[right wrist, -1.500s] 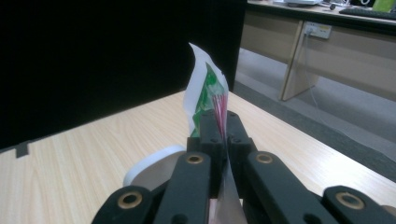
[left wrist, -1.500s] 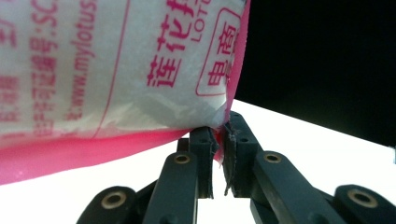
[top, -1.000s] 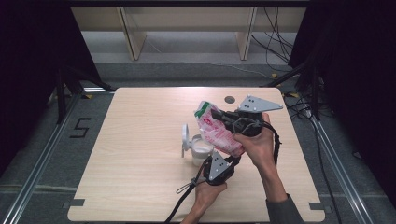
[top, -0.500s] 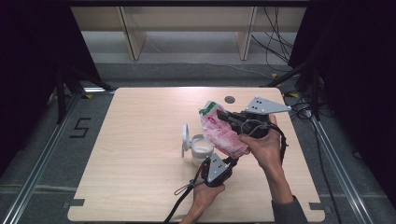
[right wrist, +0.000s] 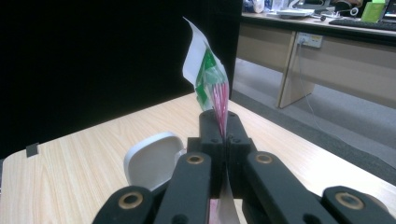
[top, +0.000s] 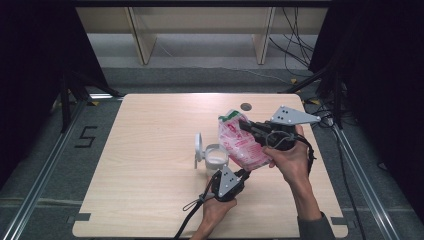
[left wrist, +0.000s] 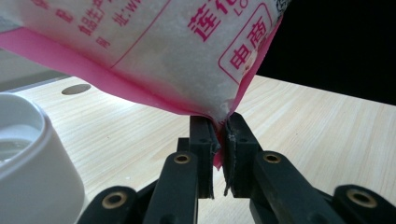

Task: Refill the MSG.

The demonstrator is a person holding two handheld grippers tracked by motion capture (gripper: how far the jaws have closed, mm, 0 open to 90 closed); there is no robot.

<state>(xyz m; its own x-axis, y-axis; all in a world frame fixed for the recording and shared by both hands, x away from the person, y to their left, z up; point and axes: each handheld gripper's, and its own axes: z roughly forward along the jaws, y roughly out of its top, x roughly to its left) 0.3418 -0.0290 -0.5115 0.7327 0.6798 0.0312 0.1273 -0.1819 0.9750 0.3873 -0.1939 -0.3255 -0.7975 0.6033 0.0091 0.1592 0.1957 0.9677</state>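
Two grippers hold the pink-and-white plastic bag of white grains (top: 240, 144) above the light wooden bench (top: 150, 150): left gripper (left wrist: 217, 140) clenched on its bottom corner, right gripper (right wrist: 223, 128) on the top edge. At nine o'clock beside it, the open white plastic jar (top: 214, 156) seems part-filled. Whether grains are pouring is hidden.

From my left gripper view the pink bag (left wrist: 154, 51) runs off the top edge, its print cropped, and the white jar (left wrist: 28, 158) is cut at the left. My right gripper (right wrist: 223, 133) hides the bag's lower part; the jar's lid (right wrist: 152, 161) sits half behind it.
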